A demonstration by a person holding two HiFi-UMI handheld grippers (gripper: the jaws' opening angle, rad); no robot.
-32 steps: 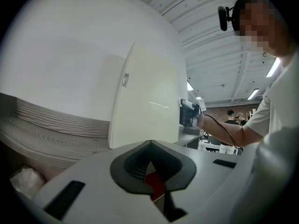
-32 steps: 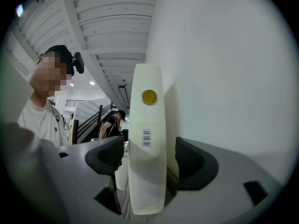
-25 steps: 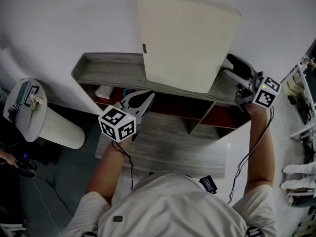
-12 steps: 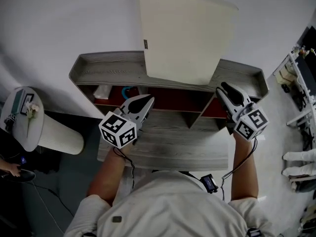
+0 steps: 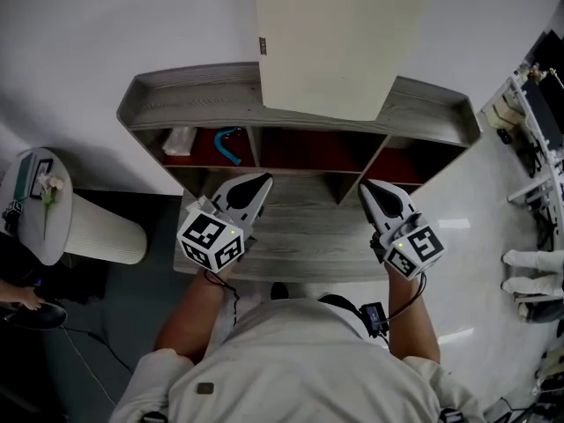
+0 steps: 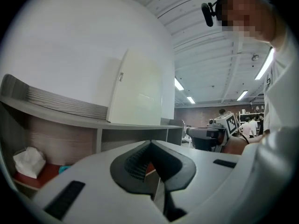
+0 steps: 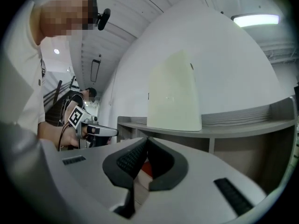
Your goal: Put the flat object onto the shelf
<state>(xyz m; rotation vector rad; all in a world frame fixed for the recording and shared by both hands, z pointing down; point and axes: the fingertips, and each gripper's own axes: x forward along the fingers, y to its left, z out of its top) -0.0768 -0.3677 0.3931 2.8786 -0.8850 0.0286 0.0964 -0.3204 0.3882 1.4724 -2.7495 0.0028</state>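
The flat object, a cream panel, stands on edge on top of the shelf, leaning back against the wall. It looks stiff, thin and fairly light. Its smooth faces could slip, so I'd pinch it low at its two side edges, one tool each. The left tool sits closed and empty in front of the shelf. The right tool, also in front, has just closed its jaws on nothing.

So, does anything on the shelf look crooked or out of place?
Nothing stands out. The cream flat board stands on top of the grey wooden shelf, against the white wall.
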